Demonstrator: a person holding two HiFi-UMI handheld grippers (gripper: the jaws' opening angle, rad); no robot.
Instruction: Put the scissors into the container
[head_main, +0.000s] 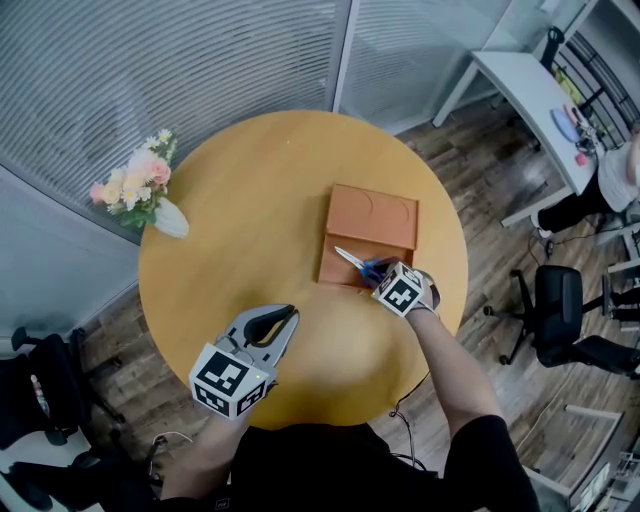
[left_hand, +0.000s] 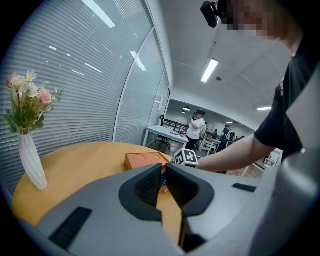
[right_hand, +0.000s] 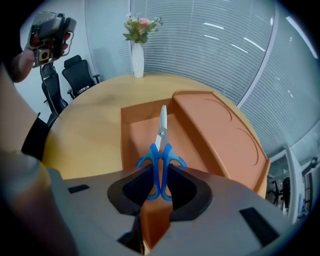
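Observation:
The blue-handled scissors (head_main: 358, 265) hang over the low open part of the orange container (head_main: 385, 215) on the round wooden table (head_main: 240, 220). My right gripper (head_main: 380, 275) is shut on their handles. In the right gripper view the scissors (right_hand: 161, 145) stand between the jaws of the right gripper (right_hand: 160, 172), blades closed and pointing away over the container's tray (right_hand: 137, 135). My left gripper (head_main: 283, 318) hovers above the table's near side, left of the container, shut and holding nothing. From the left gripper (left_hand: 164, 182) I see the container (left_hand: 142, 160) beyond the jaws.
A white vase of flowers (head_main: 145, 190) stands at the table's far left edge and shows as the vase (left_hand: 31, 162) in the left gripper view. The container's raised half (right_hand: 220, 130) has round recesses. Office chairs (head_main: 560, 310) and a white desk (head_main: 525, 90) stand to the right.

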